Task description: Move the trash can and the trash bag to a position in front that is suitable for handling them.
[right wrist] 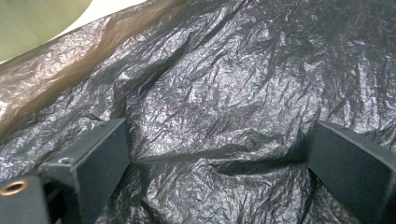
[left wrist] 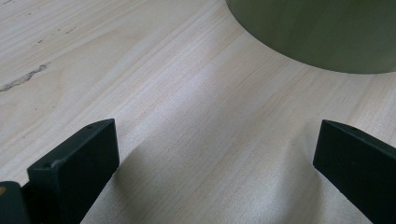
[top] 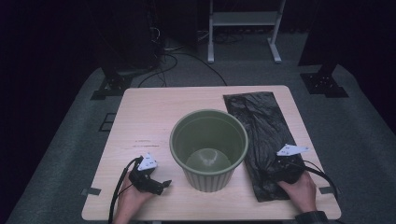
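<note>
A green bin [top: 208,148] stands upright near the middle of the wooden table [top: 140,116], and a black plastic bag [top: 261,135] lies flat just to the right of the bin, stretching from the table's far edge to its near edge. The right gripper [right wrist: 219,158] rests on the near end of the bag, right of the bin, its jaws spread wide with crinkled plastic between them. The left gripper [left wrist: 215,154] sits low over bare wood just left of the bin's base, its jaws likewise spread and holding nothing.
</note>
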`<move>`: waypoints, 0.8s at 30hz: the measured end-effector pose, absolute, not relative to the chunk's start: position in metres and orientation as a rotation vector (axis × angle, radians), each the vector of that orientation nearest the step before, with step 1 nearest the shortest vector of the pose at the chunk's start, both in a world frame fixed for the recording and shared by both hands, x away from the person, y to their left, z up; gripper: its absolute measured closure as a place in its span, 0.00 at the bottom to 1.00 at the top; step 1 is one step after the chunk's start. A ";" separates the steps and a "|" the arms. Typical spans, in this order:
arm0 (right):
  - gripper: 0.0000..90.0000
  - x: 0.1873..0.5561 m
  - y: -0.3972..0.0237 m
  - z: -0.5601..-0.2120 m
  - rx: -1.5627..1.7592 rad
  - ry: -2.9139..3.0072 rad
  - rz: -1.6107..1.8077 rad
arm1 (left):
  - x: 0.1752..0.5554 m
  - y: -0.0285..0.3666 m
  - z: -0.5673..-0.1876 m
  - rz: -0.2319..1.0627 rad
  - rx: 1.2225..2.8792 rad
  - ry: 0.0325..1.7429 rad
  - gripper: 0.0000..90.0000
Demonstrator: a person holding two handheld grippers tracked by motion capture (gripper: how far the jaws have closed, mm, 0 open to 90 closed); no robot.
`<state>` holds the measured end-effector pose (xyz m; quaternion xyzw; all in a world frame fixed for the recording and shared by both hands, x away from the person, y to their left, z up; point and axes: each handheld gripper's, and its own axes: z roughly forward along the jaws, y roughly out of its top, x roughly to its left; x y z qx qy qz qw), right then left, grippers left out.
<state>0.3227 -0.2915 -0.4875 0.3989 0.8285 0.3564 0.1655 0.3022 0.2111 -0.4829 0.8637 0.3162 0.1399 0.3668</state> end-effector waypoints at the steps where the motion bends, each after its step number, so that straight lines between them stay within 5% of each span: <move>1: 0.05 0.323 -0.291 -0.487 1.136 2.360 1.015 | 0.303 0.211 -0.483 0.357 2.227 0.818 0.00; 24: 0.05 0.319 -0.296 -0.487 1.141 2.359 1.014 | 0.302 0.211 -0.484 0.362 2.227 0.829 0.00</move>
